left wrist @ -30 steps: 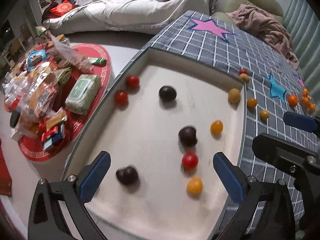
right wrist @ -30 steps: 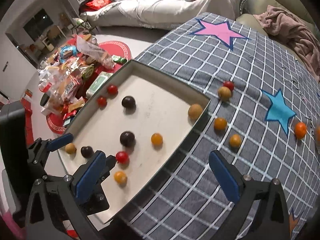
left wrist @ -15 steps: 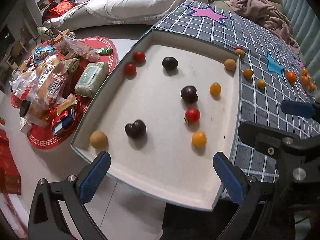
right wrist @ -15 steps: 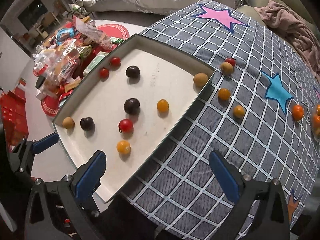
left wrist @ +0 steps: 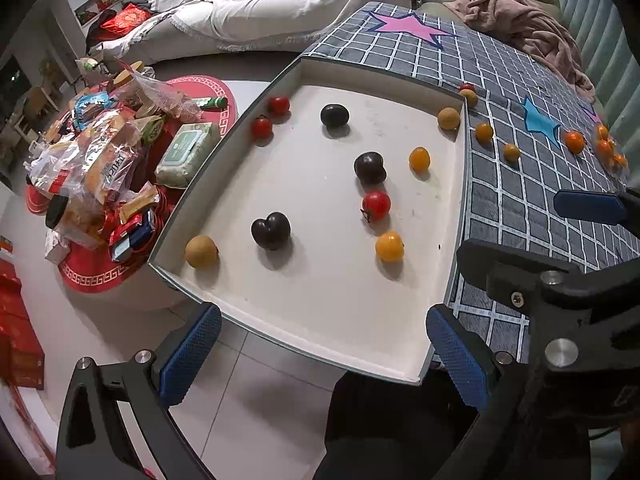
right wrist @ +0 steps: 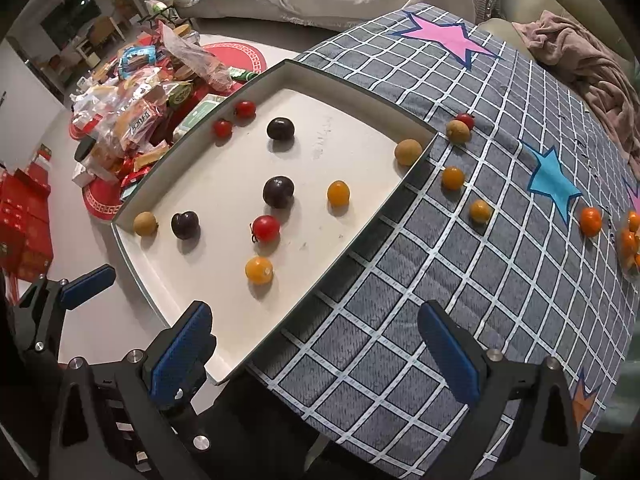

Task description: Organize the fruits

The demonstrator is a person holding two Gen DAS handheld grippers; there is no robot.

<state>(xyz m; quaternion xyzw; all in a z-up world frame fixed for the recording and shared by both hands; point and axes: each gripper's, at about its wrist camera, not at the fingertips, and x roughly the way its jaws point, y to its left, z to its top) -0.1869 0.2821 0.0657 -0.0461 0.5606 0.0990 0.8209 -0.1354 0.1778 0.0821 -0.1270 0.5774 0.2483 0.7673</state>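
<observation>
Both your tools hang released and empty: the left tool [left wrist: 320, 352] off the tray [left wrist: 460, 216] edge, the right tool [right wrist: 316, 344] over its corner. Nine fruits sit in the tray; next, reach for the orange fruit [right wrist: 480, 211] loose on the worktop [right wrist: 400, 320].

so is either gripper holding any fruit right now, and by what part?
Nothing is held. The left gripper and right gripper are both open with empty gaps, short of the tray; the fruit lies loose in it and on the checked cloth.
</observation>
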